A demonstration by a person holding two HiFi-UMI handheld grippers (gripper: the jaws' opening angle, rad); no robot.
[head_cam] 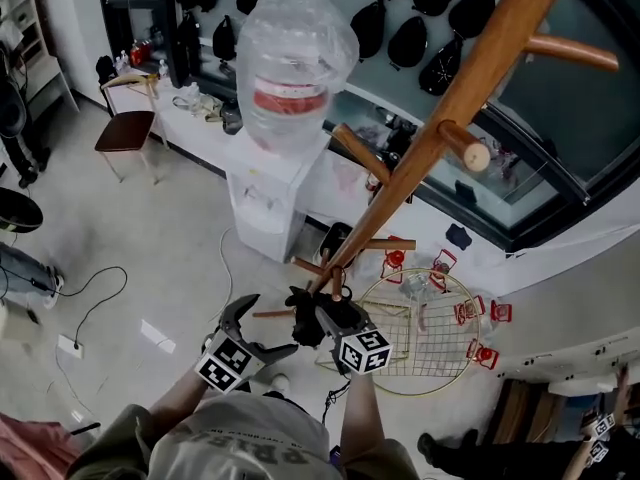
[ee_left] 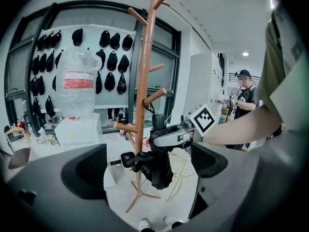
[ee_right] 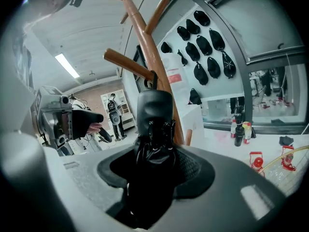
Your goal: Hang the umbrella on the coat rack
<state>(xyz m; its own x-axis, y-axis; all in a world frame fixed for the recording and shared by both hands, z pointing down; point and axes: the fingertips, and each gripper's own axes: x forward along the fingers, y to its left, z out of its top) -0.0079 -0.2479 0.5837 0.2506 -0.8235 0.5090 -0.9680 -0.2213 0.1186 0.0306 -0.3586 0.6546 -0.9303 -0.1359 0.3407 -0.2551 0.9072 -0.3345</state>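
Note:
A folded black umbrella (head_cam: 303, 326) hangs beside the trunk of the wooden coat rack (head_cam: 470, 78), low down near a short peg (head_cam: 310, 266). My right gripper (head_cam: 324, 318) is shut on it. In the right gripper view the umbrella's handle (ee_right: 154, 111) sticks up between the jaws, and its strap loop (ee_right: 150, 82) sits at a peg (ee_right: 126, 64) close to the trunk; whether it is around the peg I cannot tell. My left gripper (head_cam: 272, 324) stands open just left of the umbrella with nothing in it. From the left gripper view, the bundle (ee_left: 155, 167) dangles under the right gripper (ee_left: 169, 138).
A white water dispenser (head_cam: 268, 203) with a big bottle (head_cam: 292, 68) stands left of the rack. A round gold wire frame (head_cam: 425, 336) lies right of the rack's feet (ee_left: 140, 195). Cables (head_cam: 90, 303) and a chair (head_cam: 126, 130) are at left. Another person (ee_left: 244, 94) stands far right.

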